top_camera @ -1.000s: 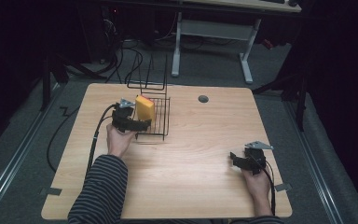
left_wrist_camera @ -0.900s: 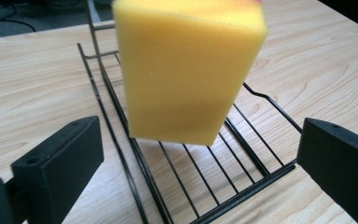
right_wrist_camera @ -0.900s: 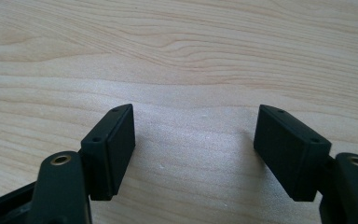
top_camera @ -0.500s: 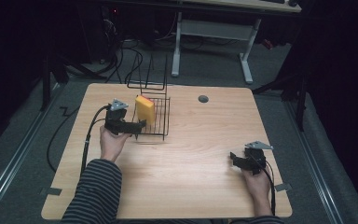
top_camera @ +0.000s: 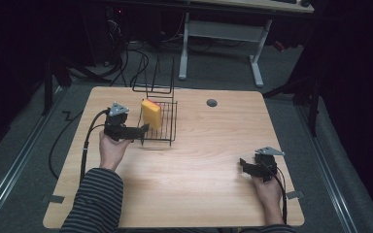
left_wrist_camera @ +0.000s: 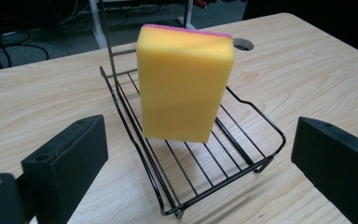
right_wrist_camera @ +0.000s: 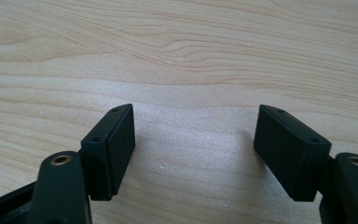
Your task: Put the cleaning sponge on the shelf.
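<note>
a: where does the sponge (left_wrist_camera: 184,84) stand from the left gripper (top_camera: 143,130)?
b: straight ahead, upright on end in the wire rack (left_wrist_camera: 242,154), long axis vertical. the jaws have just been closing a little but stand spread, nothing between them.
a: and the right gripper (top_camera: 244,164)?
b: well apart, spread wide over bare table (right_wrist_camera: 191,56).

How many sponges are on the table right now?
1. The yellow sponge stands on edge in the black wire rack, just ahead of the open left gripper. None appear hidden.
</note>
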